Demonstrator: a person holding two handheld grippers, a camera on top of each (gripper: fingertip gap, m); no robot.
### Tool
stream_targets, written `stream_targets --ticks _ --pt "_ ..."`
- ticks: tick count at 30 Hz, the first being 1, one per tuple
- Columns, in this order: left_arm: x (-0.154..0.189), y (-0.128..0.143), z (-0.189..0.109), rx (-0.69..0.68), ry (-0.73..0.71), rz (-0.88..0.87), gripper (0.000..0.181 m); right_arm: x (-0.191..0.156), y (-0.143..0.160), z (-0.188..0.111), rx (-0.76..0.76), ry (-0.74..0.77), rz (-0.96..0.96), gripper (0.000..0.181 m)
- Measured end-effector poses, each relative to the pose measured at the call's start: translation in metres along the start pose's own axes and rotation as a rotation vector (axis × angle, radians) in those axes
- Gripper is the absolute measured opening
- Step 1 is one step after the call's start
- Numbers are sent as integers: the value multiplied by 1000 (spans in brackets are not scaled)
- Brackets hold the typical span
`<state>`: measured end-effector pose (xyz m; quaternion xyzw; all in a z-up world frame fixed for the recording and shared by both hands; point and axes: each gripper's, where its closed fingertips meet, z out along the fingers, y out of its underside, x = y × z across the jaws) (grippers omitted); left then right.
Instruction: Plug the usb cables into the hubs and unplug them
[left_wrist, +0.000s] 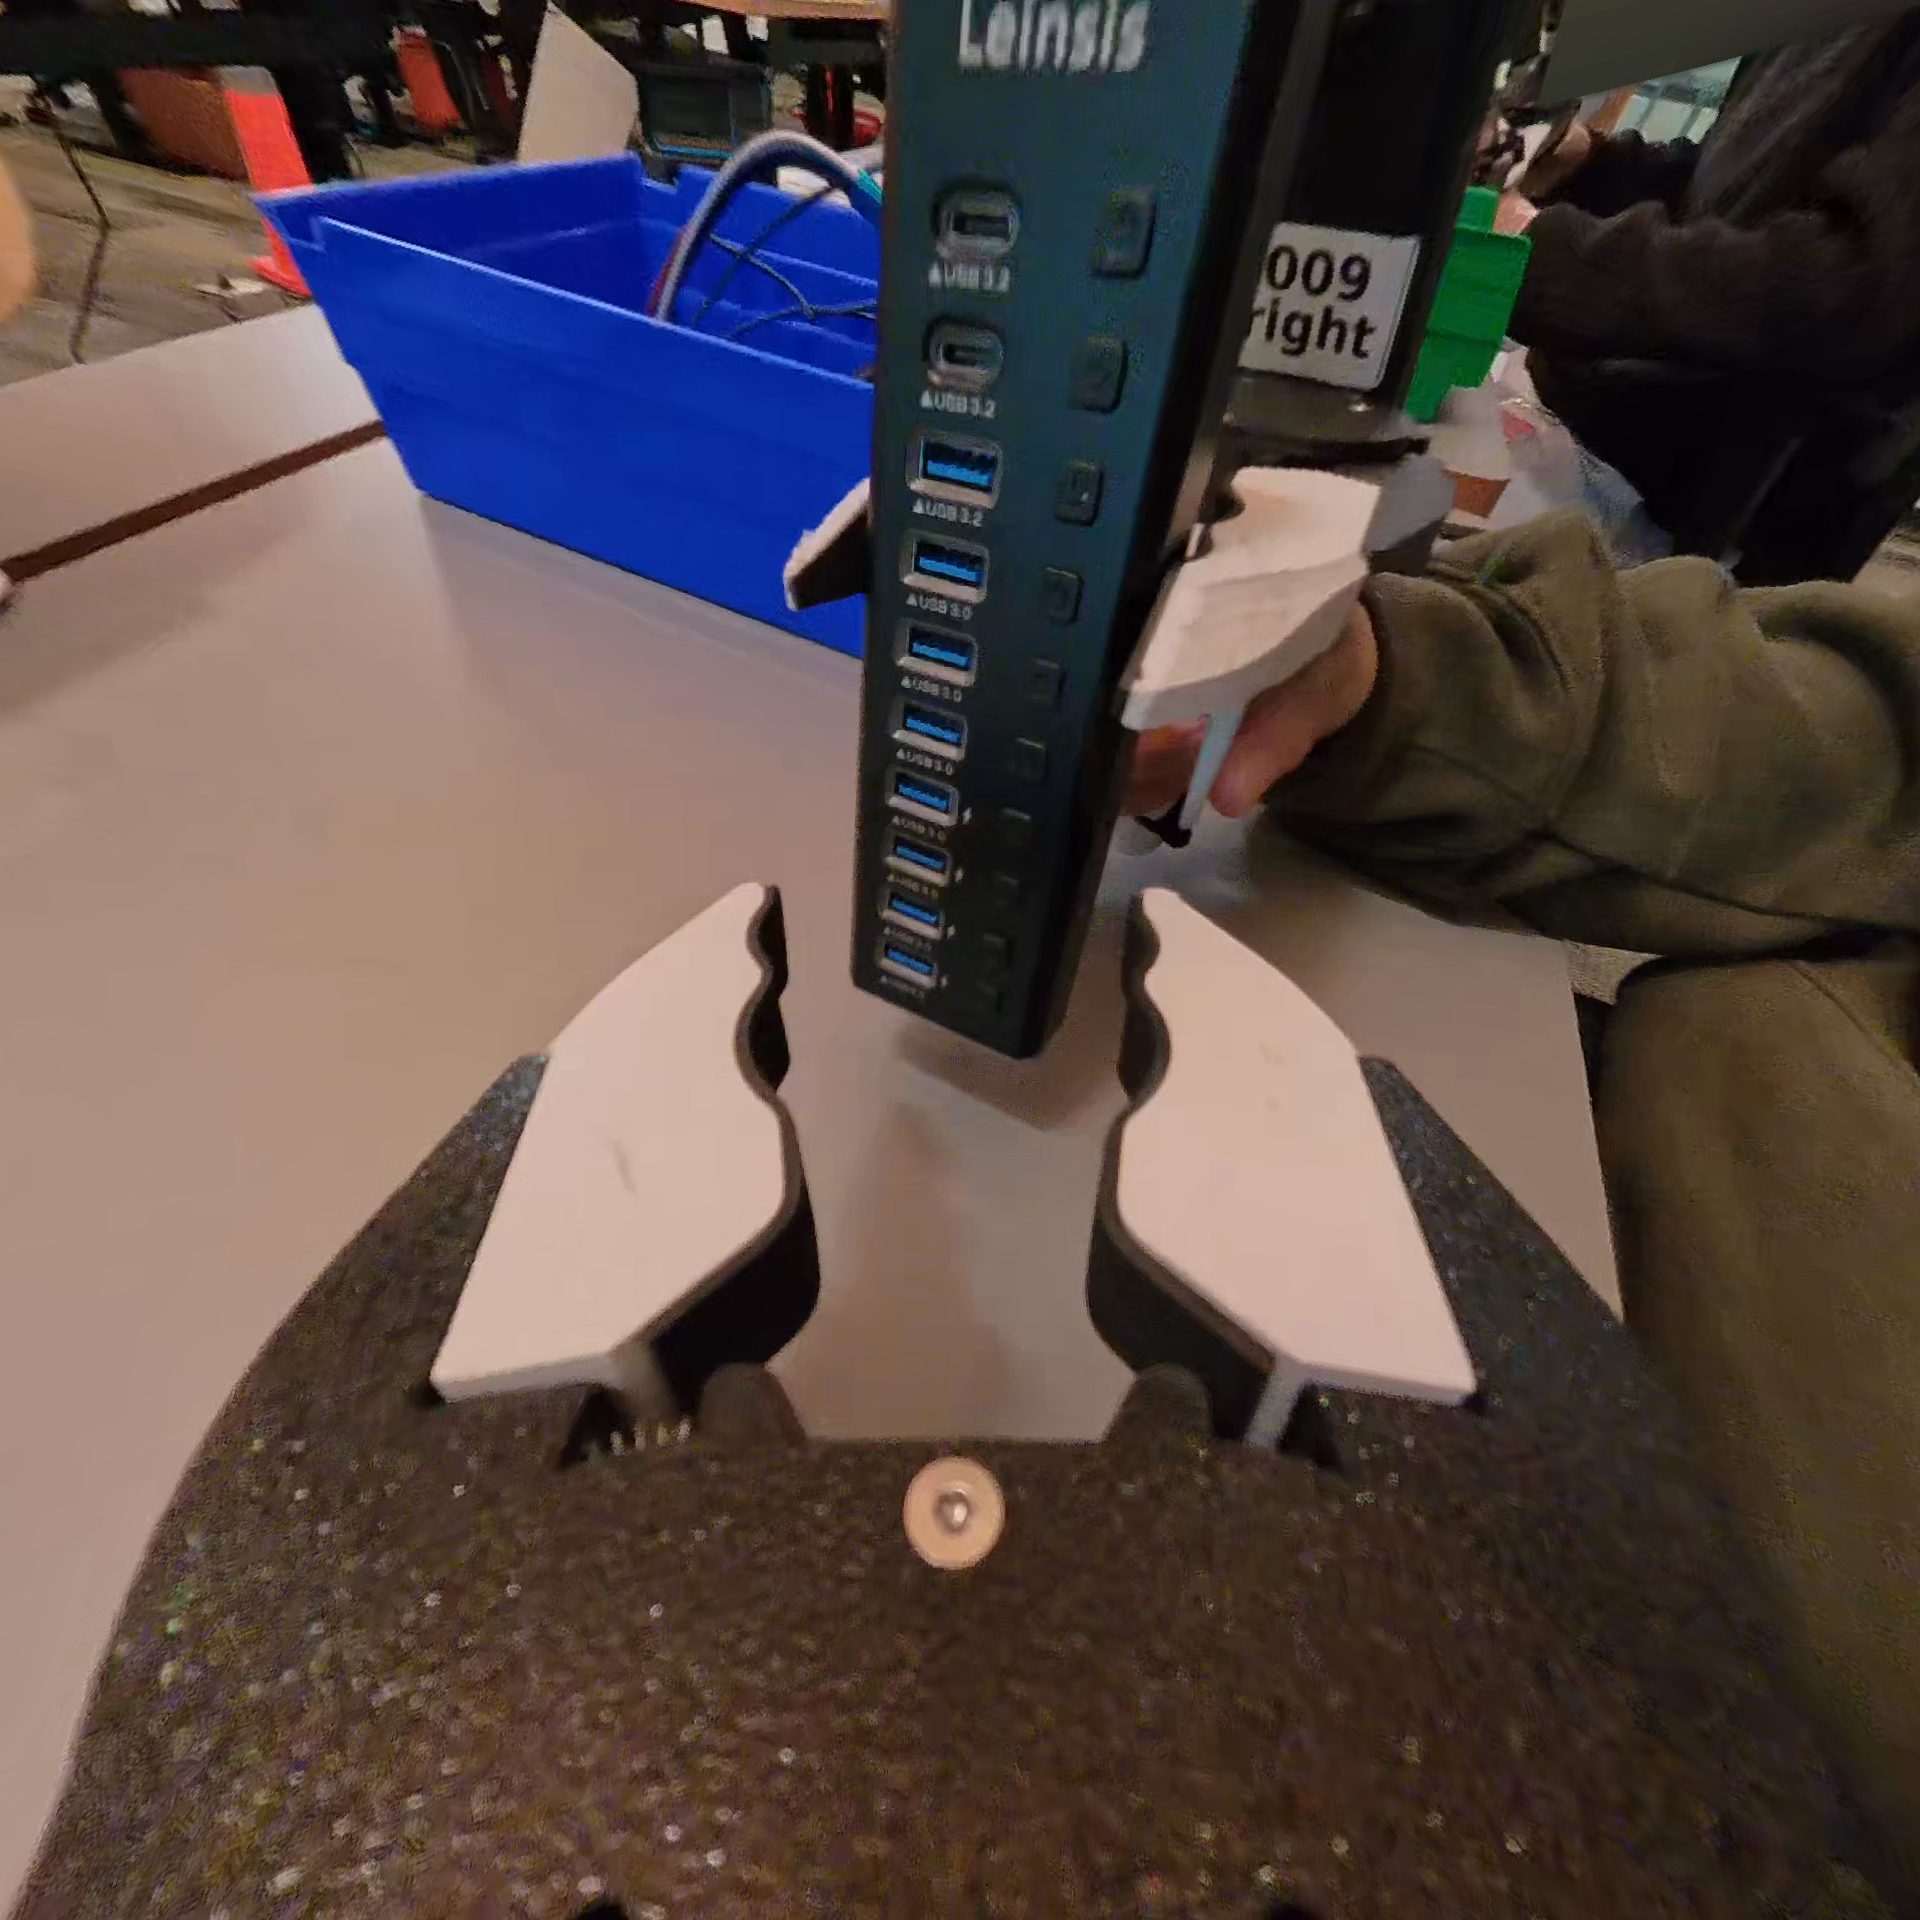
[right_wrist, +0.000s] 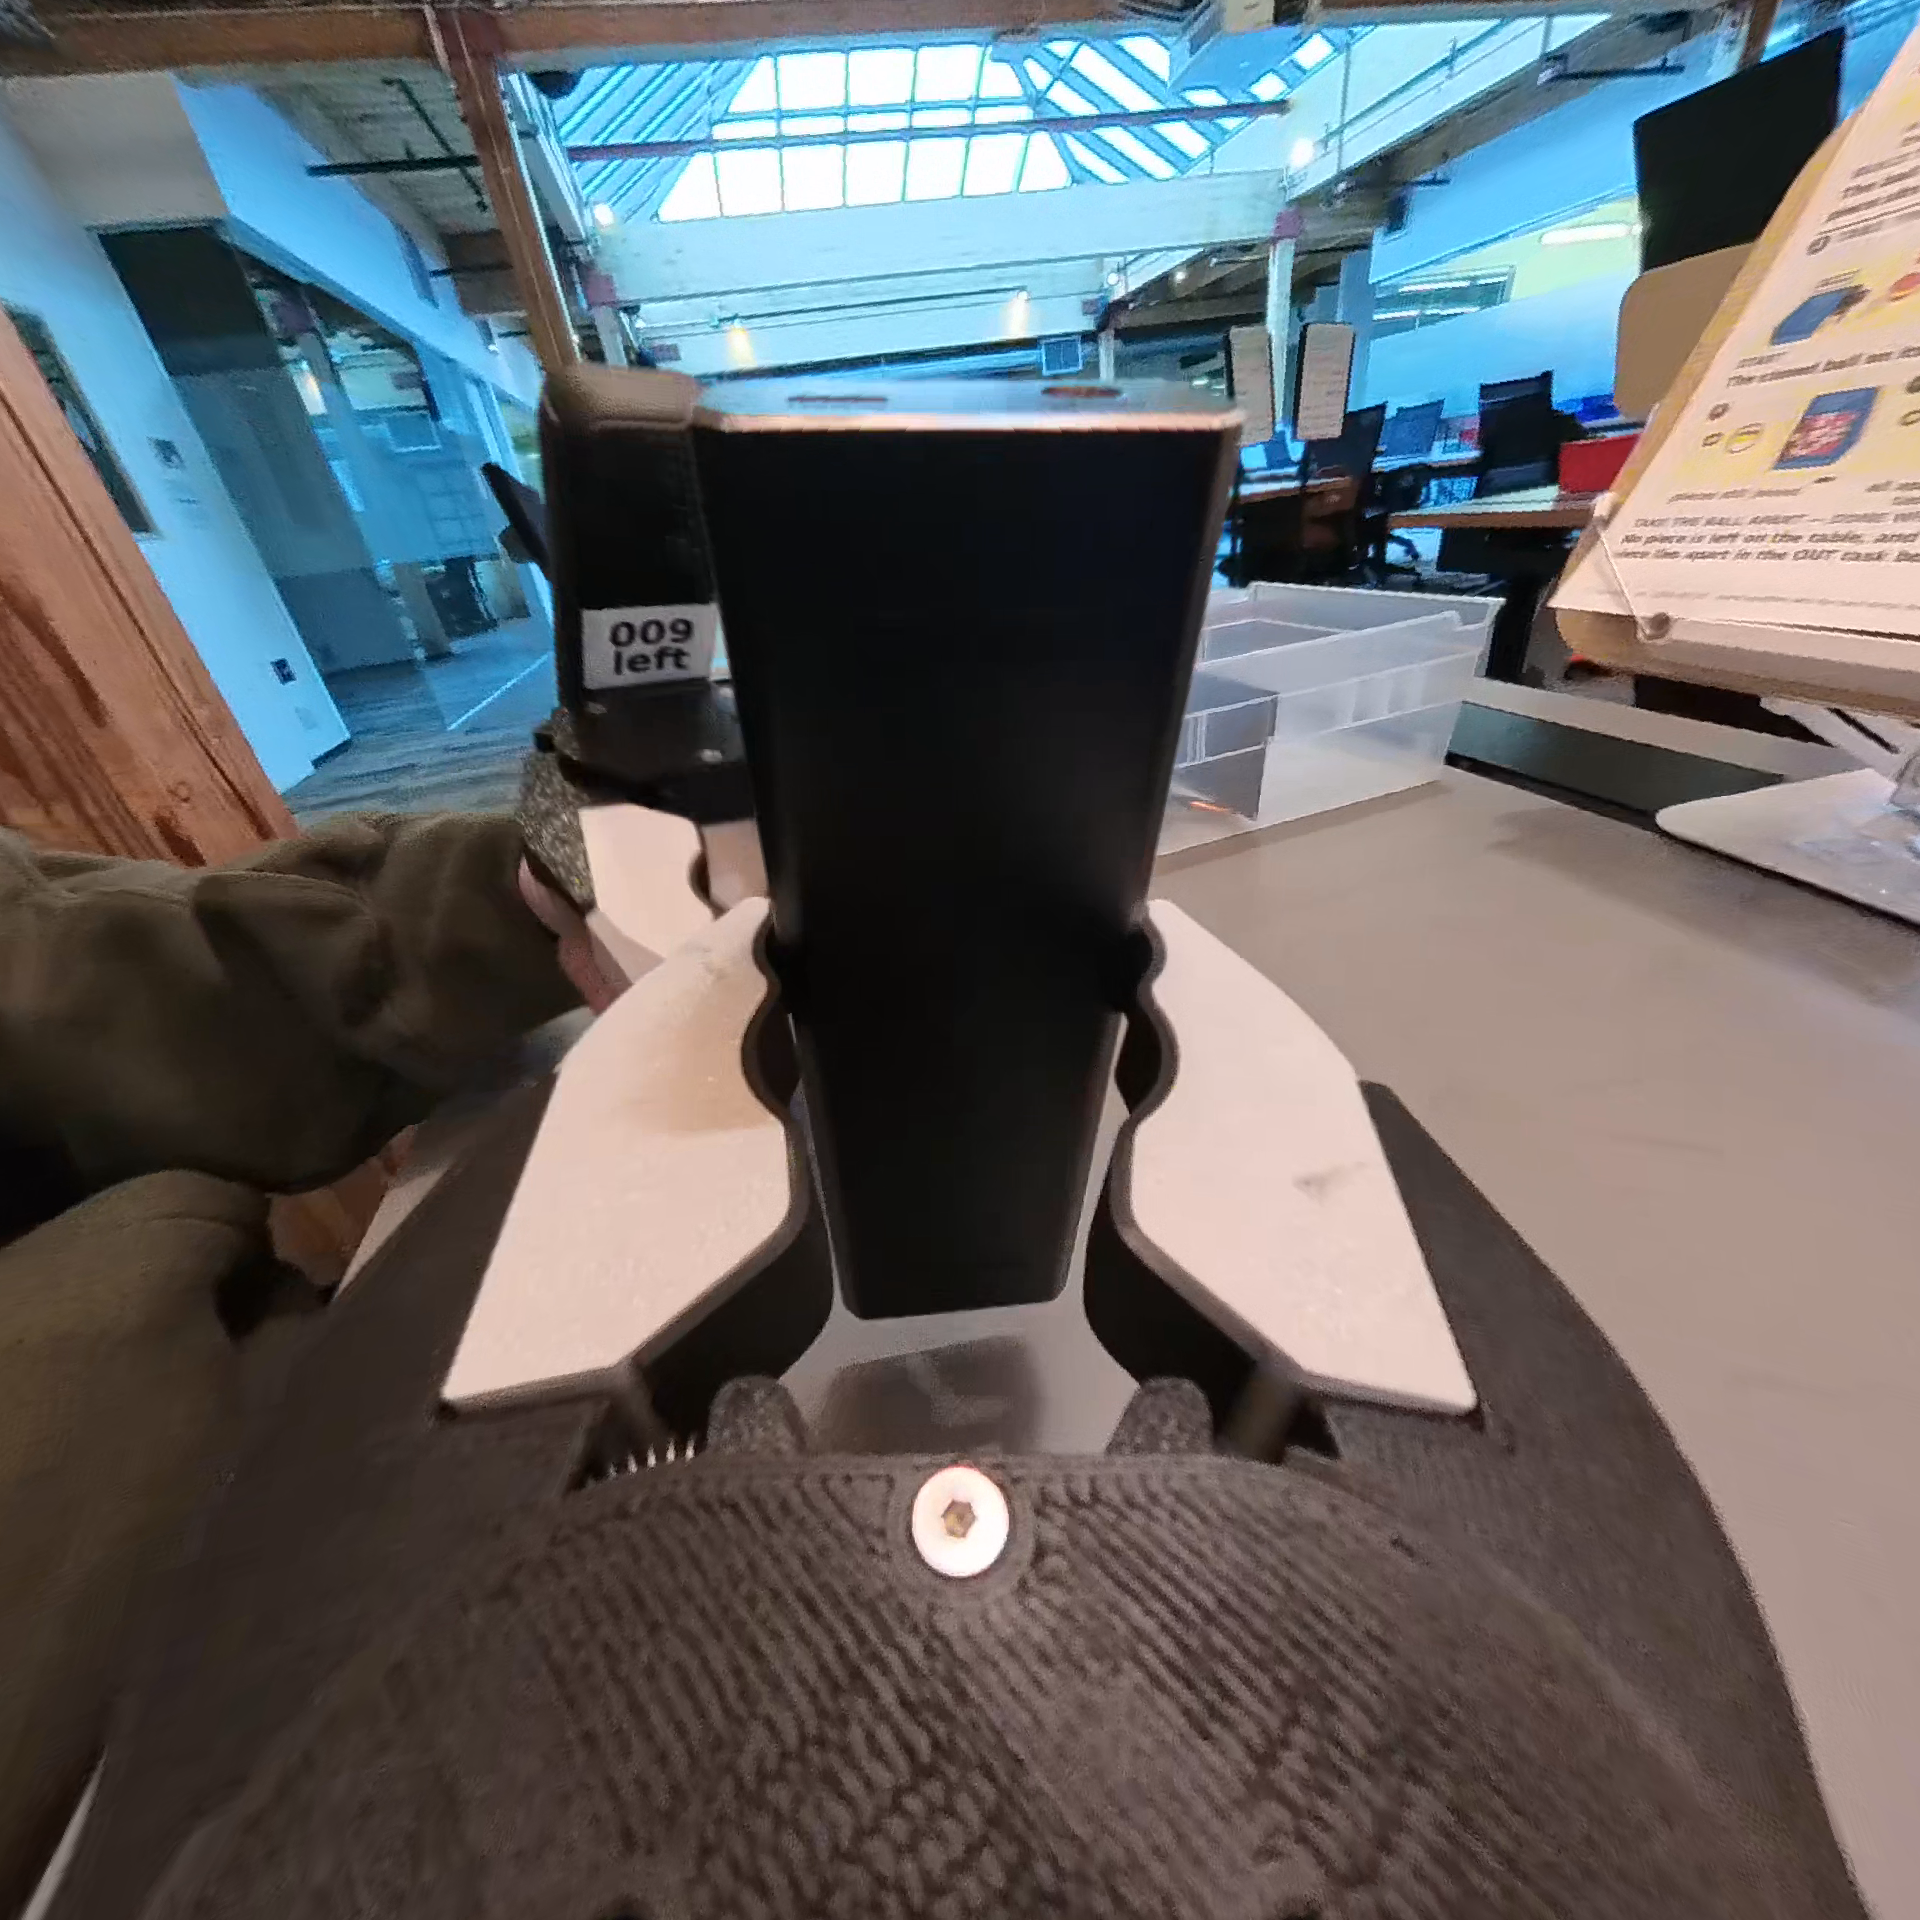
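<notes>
Grey surface (left_wrist: 260, 779) carries a blue bin (left_wrist: 582, 353) holding cables (left_wrist: 727, 239), while a clear bin (right_wrist: 1340, 686) sits farther off in the right wrist view. A black hub (left_wrist: 1029, 540) stands upright on end, its base on the surface. The right gripper (right_wrist: 956, 977) is clamped on the hub's sides, facing its plain back. The left gripper (left_wrist: 951, 977) is spread wide and holds nothing, the hub's lower end just ahead of its fingertips. Blue ports run down the hub's face, with white lettering above and small printed marks beside each. Both grippers bear a white sticker. A printed sheet (right_wrist: 1787, 416) stands on a stand at right.
</notes>
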<state>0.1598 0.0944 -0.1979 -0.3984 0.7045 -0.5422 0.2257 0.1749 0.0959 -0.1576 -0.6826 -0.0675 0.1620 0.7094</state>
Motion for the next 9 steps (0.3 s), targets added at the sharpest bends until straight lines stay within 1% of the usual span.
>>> stream_targets --ticks 1,3,5,7,9 --pt "-2 -2 -8 3 -15 13 61 1 0 -1 9 -5 9 61" --pt "-10 -9 -31 -6 -90 67 60 4 2 -3 20 1 17 61" --pt "-31 -23 -67 -20 -212 109 55 7 7 -3 14 18 6 61" --pt "-71 -32 -114 -89 -395 75 48 4 8 -3 18 -5 3 61" --pt "-120 -24 -166 -263 -577 -34 46 4 7 -2 27 -10 -2 61"
